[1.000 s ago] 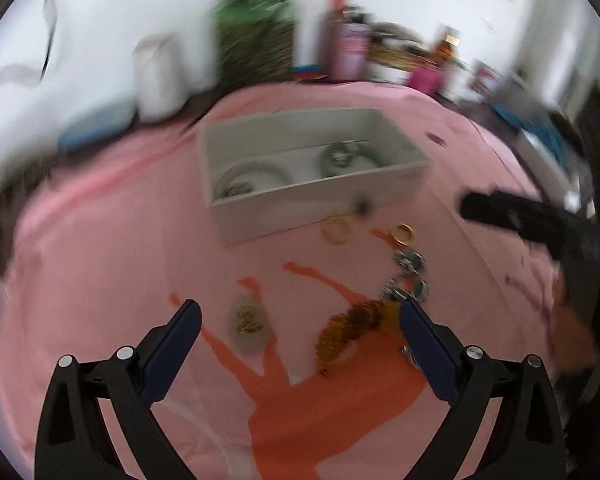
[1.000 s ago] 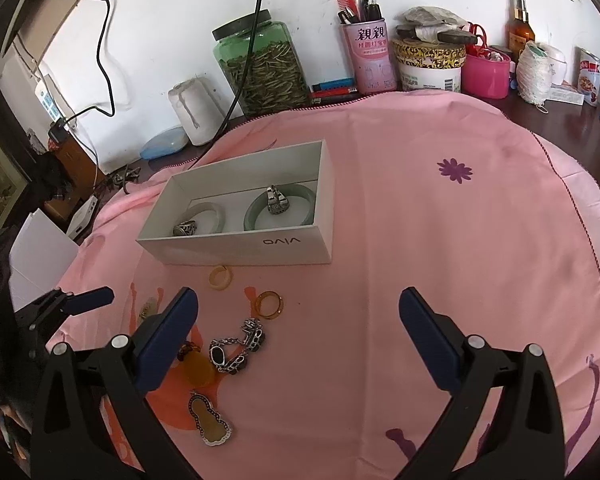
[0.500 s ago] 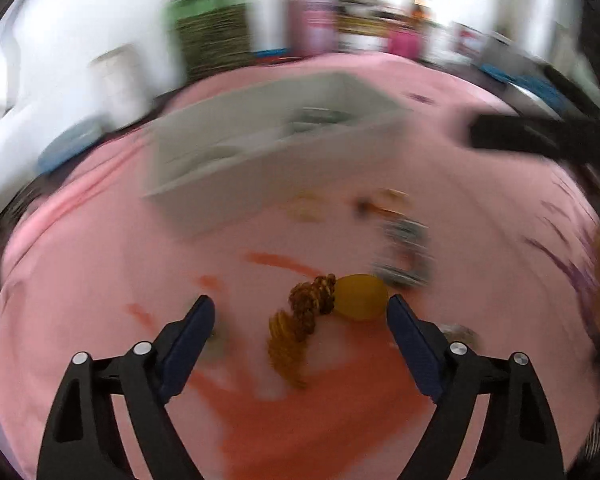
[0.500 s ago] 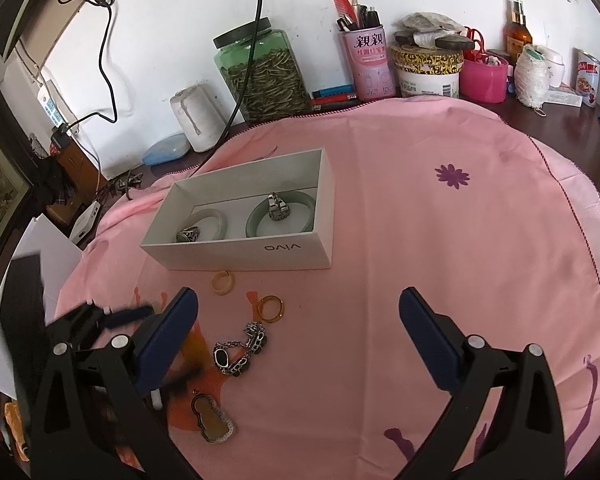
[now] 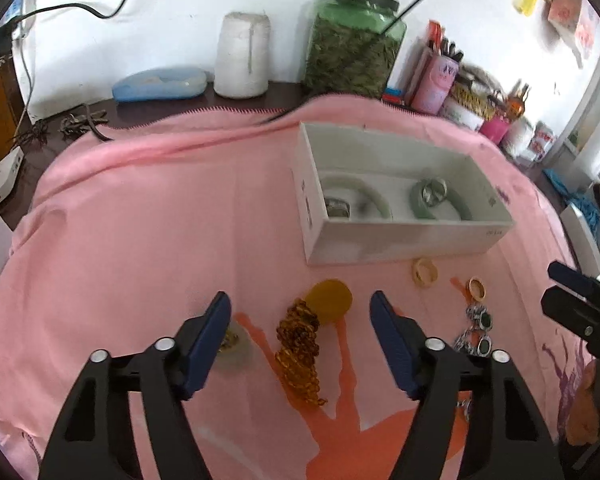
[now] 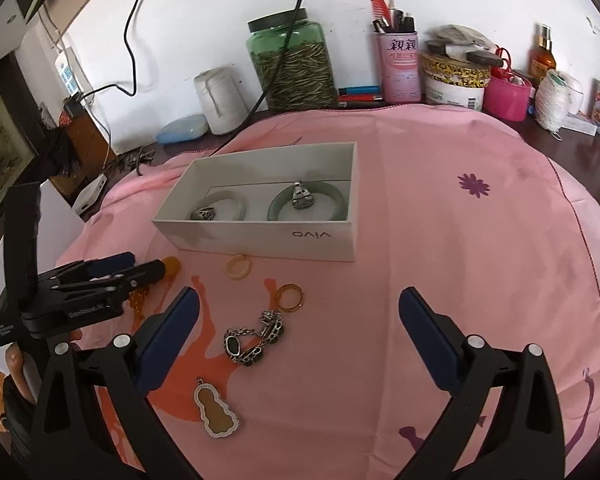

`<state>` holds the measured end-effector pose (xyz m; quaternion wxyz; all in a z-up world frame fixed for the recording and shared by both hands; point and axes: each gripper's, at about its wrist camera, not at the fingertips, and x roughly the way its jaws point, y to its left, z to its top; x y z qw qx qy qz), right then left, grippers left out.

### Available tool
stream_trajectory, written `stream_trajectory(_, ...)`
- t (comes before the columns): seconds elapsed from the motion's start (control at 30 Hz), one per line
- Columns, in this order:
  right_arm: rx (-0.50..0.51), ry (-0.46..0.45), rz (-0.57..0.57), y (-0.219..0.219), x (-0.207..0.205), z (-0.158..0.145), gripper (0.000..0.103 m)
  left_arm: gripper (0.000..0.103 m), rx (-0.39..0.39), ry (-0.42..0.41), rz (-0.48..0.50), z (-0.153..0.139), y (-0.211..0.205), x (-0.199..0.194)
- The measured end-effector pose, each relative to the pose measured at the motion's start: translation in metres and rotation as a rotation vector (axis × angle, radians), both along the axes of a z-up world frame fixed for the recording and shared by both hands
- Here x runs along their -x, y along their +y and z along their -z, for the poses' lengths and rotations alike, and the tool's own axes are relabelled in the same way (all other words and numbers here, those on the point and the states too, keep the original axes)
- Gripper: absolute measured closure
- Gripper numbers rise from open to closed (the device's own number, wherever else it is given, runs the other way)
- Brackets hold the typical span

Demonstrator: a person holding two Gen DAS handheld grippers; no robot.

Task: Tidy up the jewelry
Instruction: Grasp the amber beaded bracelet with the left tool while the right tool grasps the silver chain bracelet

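Note:
My left gripper (image 5: 300,312) hangs over an amber bead string with a round amber disc (image 5: 300,344) on the pink cloth. Its jaws are closing, with the beads between them and neither pad touching. A pale pendant (image 5: 238,346) lies half hidden behind the left finger. The white box (image 5: 400,240) holds two jade bangles and silver rings. My right gripper (image 6: 299,300) stands open above an orange ring (image 6: 288,298), a silver chain bracelet (image 6: 256,340) and a gourd pendant (image 6: 216,408). A pale ring (image 6: 239,267) lies by the box (image 6: 260,240). In the right wrist view the left gripper (image 6: 148,265) shows at the left.
Along the wall stand a green jar (image 6: 292,64), a white thread cone (image 6: 220,100), a blue case (image 6: 182,129), a pink pen holder (image 6: 398,64) and several tins. A black cable (image 6: 260,96) runs down to the cloth behind the box.
My left gripper has shifted so the amber beads now lie centred between its fingers, and its jaws have narrowed. The right gripper has stayed put.

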<state>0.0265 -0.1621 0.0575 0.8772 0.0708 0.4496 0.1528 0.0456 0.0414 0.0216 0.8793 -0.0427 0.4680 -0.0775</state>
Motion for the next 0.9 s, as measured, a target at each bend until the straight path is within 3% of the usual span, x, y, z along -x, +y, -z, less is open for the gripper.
stream_trajectory(0.07,-0.001,0.0,0.001,0.0,0.0,0.0,0.007,0.038,-0.019,0.005,0.009,0.0,-0.002,-0.001)
stream_trajectory(0.17,-0.007,0.003,0.003,-0.001,0.0,-0.001,0.007,0.048,-0.027,0.027,0.045,0.005,-0.01,-0.001)
stream_trajectory(0.23,-0.008,0.002,-0.003,0.0,0.001,-0.001,0.01,0.072,-0.09,-0.001,0.049,0.007,-0.019,0.001)
stream_trajectory(0.3,-0.01,0.009,-0.017,0.002,0.001,0.0,0.02,0.085,-0.075,-0.007,0.069,0.007,-0.024,0.002)
stream_trajectory(0.37,-0.023,0.031,-0.043,0.005,0.0,0.003,0.035,0.086,0.003,-0.001,0.083,0.005,-0.023,0.004)
stream_trajectory(0.47,-0.027,0.073,-0.085,0.011,-0.001,0.01,0.056,0.086,-0.007,-0.046,0.08,-0.002,-0.027,0.01)
stream_trajectory(0.73,-0.001,0.141,-0.155,0.026,0.002,0.023,0.06,0.086,0.017,-0.035,0.057,-0.002,-0.024,0.007)
stream_trajectory(0.9,0.043,0.15,-0.166,0.034,0.003,0.032,0.069,0.086,0.013,-0.036,0.061,-0.002,-0.026,0.007)
